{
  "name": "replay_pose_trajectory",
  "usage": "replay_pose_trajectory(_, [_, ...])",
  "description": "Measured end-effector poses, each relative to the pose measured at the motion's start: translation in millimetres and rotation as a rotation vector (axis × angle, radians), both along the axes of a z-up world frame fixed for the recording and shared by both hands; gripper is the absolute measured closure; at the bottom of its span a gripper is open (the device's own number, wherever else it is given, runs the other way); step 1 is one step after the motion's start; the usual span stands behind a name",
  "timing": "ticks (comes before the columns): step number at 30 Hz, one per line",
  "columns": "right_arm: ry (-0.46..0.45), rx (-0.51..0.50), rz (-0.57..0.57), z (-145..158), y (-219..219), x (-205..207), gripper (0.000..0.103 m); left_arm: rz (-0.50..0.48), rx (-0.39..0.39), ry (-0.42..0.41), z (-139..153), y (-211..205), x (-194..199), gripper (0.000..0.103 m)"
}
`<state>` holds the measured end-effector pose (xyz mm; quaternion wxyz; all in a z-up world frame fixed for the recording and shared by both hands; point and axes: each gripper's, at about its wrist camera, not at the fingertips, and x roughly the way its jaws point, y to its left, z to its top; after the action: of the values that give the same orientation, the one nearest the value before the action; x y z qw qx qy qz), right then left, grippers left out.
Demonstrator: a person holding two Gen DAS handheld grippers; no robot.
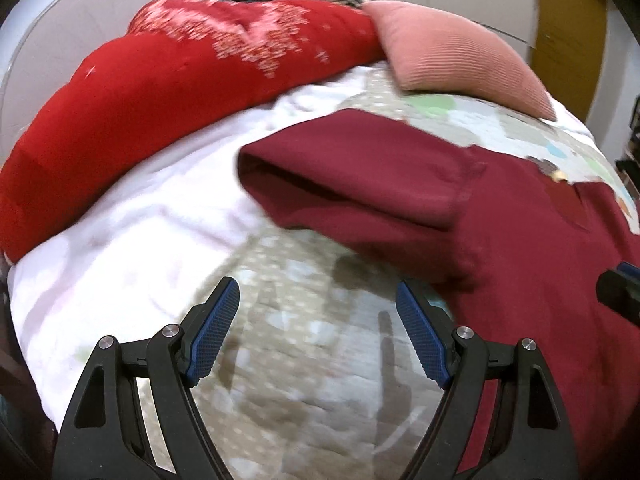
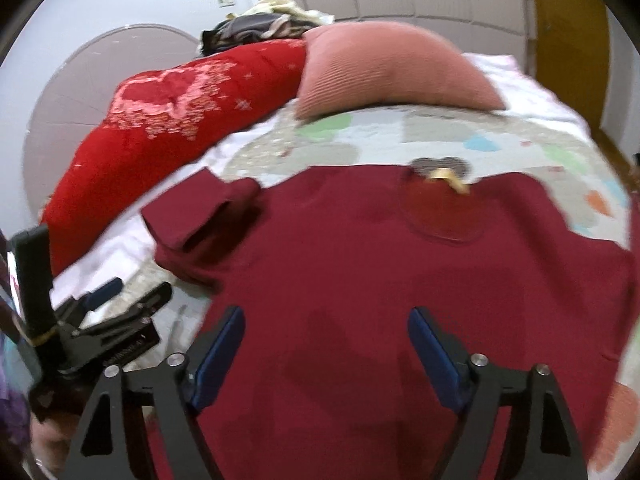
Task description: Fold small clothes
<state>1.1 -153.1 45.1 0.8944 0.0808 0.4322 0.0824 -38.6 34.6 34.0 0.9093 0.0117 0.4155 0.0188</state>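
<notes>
A dark red T-shirt [image 2: 360, 264] lies spread flat on the patterned quilt [image 2: 400, 136], neck with a yellow tag [image 2: 448, 178] at the far side. Its left sleeve [image 1: 360, 176] is folded over and sticks out to the left. My left gripper [image 1: 318, 292] hangs open over bare quilt, just left of the shirt's side edge, with nothing between its blue pads. It also shows at the lower left of the right wrist view as the left gripper [image 2: 128, 296]. My right gripper [image 2: 326, 320] stands open above the shirt's lower body, pads apart from the cloth.
A bright red blanket [image 1: 160, 92] with a white pattern lies along the far left of the bed. A pink cushion [image 2: 392, 68] sits at the far side, a pile of clothes [image 2: 256, 28] behind it. White sheet [image 1: 120, 240] borders the quilt on the left.
</notes>
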Motion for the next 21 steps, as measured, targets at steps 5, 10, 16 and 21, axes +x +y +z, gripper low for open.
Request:
replay_pose_trajectory(5, [0.012, 0.145, 0.061, 0.3, 29.0, 35.9, 0.023, 0.048, -0.025, 0.014, -12.2, 24.0, 5.6, 0.022])
replay_pose_trajectory(10, [0.026, 0.178, 0.093, -2.4, 67.3, 79.9, 0.027, 0.059, -0.103, 0.045, -21.3, 38.2, 7.2, 0.022])
replay_pose_trajectory(16, [0.120, 0.287, 0.043, -28.2, 76.3, 123.6, 0.088, 0.044, -0.101, 0.043, -23.2, 34.9, 8.1, 0.022])
replay_pose_trajectory(21, [0.006, 0.222, 0.072, 8.0, 64.3, 102.6, 0.094, 0.045, -0.107, 0.040, -21.9, 34.9, 10.8, 0.022])
